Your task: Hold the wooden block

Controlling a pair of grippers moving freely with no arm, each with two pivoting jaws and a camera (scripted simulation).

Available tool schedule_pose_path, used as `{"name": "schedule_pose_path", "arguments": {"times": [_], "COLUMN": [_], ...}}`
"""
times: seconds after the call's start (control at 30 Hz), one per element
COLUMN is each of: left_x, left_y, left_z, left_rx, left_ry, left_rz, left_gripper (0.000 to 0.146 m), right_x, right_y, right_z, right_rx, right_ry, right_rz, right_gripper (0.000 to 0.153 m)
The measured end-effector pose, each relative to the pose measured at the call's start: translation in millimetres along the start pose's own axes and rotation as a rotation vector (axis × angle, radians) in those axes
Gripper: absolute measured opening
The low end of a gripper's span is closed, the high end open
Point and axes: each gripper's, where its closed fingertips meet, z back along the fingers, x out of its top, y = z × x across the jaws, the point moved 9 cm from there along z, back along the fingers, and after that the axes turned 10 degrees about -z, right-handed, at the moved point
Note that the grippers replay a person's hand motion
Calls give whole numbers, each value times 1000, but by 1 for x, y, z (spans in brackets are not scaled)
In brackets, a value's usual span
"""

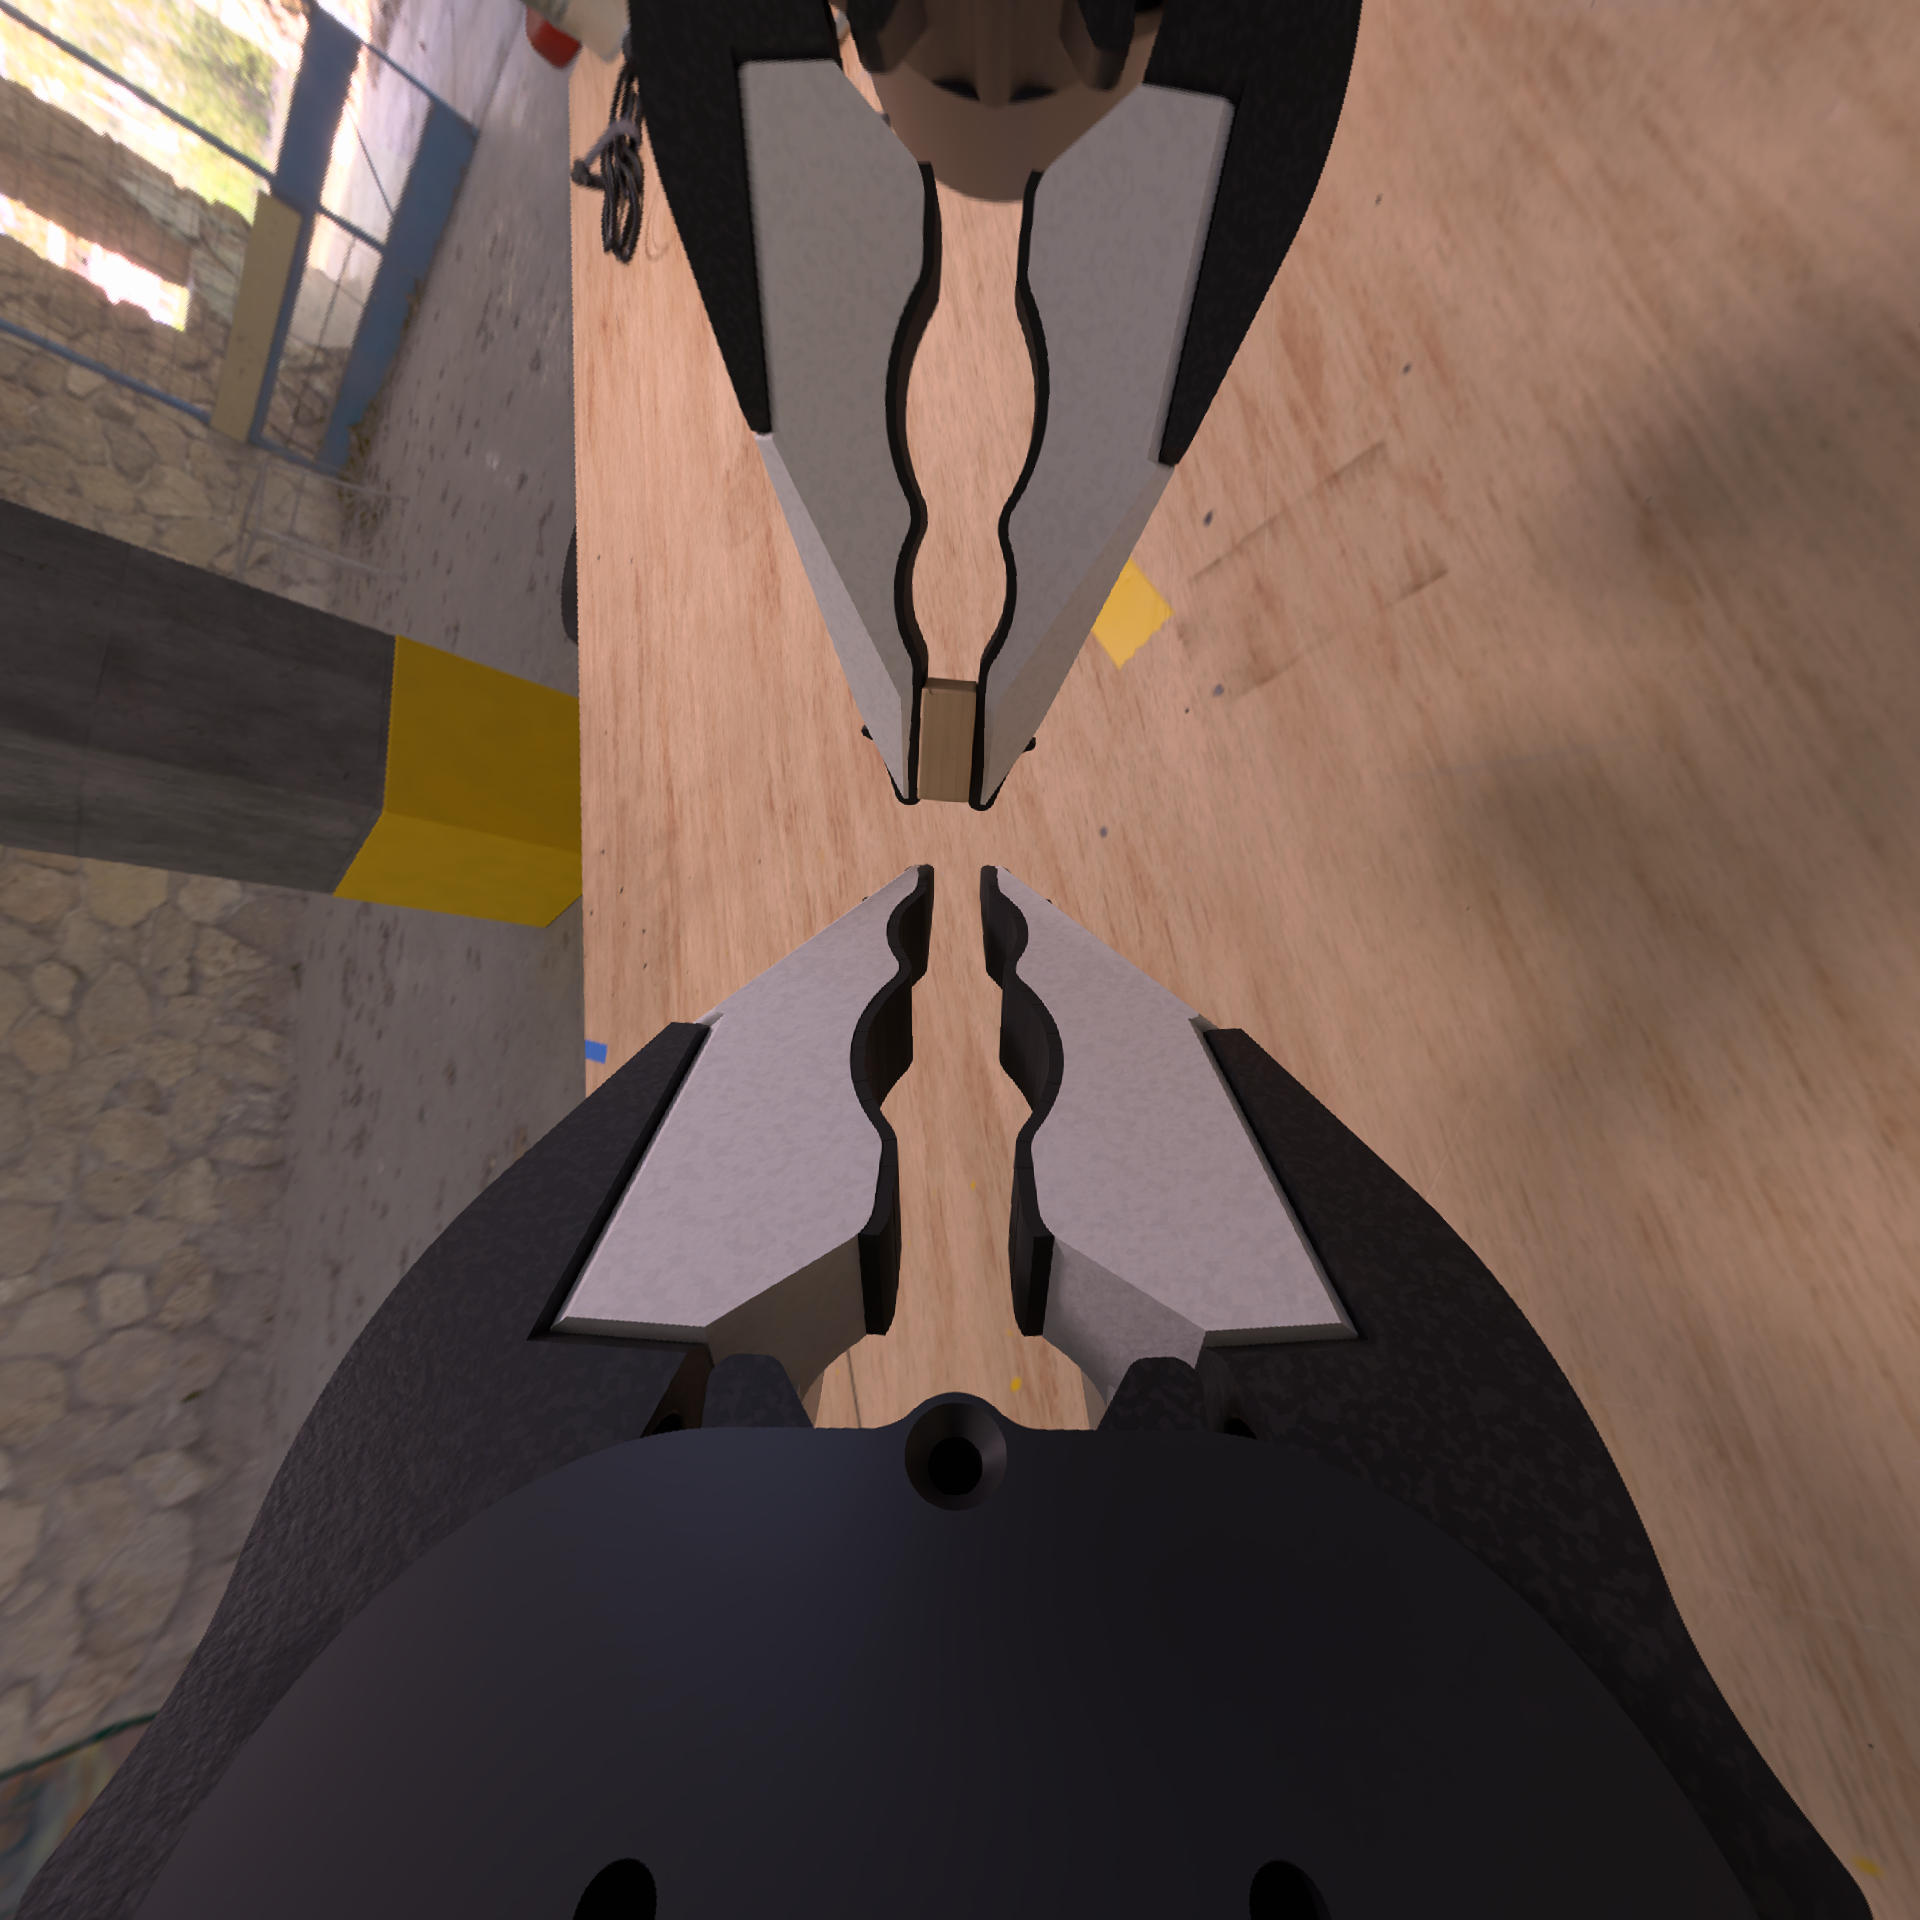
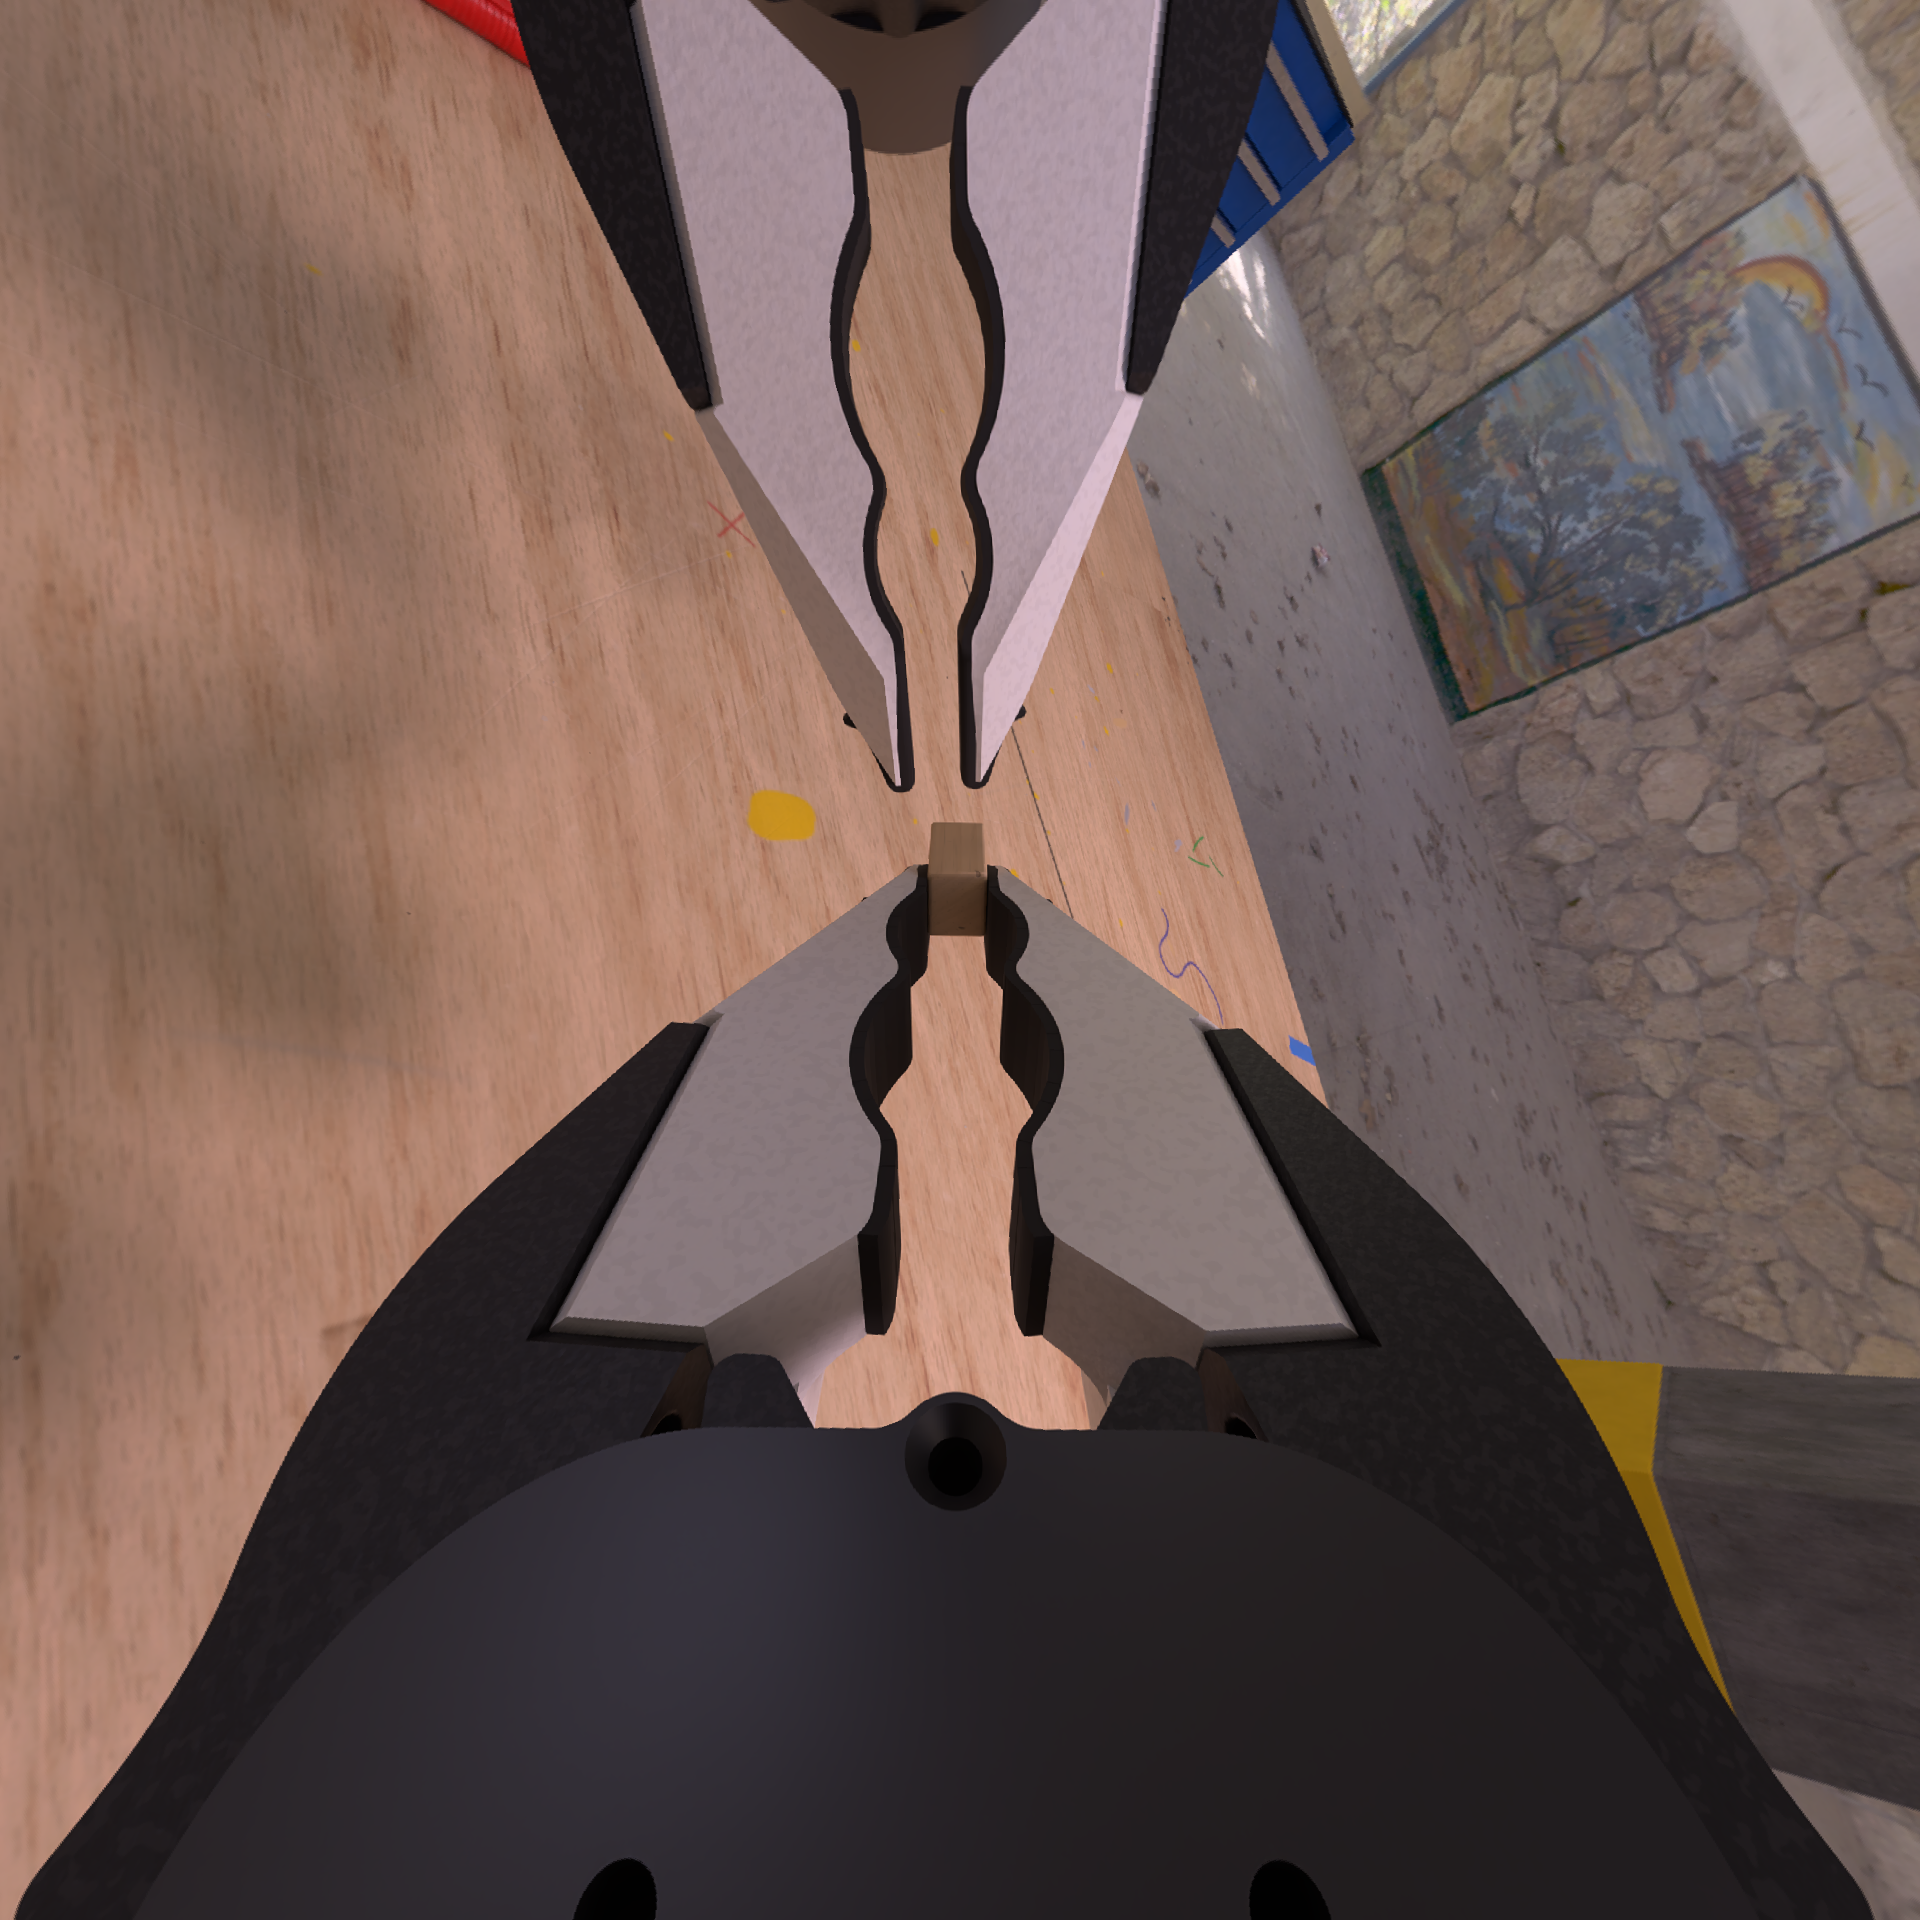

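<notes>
The right gripper point(image 2: 956, 871) is clamped on the wooden block point(image 2: 956, 878) at its fingertips — above the plywood tabletop point(image 2: 312, 727). The left gripper point(image 1: 956, 869) faces it tip to tip — fingers slightly apart, gripping nothing.

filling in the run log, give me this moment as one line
right tool: shut on wooden block | left tool: narrow gap, holding nothing, facing block | block above table

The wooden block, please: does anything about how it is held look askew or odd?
Nothing stands out. The block sits squarely between the right hand-held gripper's fingertips, protruding slightly; the left hand-held gripper faces it, empty.
</notes>
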Motion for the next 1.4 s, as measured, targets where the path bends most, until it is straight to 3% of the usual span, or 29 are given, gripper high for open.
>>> {"name": "schedule_pose_path", "arguments": {"times": [0.8,0.93,1.07,1.2,1.4], "left_x": [-4,-14,-34,-51,-55], "left_y": [-1,8,1,-18,-27], "left_z": [-12,-7,-3,-17,-22], "left_rx": [86,310,570,682,725], "left_ry": [65,7,-178,-169,-166], "left_rz": [-17,87,329,348,368], "left_gripper": [8,6,5,4,3], "right_x": [-6,-24,-36,-57,-73], "right_y": [-3,-16,-31,-32,-41], "right_z": [-9,-16,6,22,19], "right_rx": [-55,-20,-27,-49,-40], "right_ry": [85,40,-105,-216,-361], "right_rz": [-28,-187,-346,-426,-624], "right_gripper": [9,9,9,9,9]}}
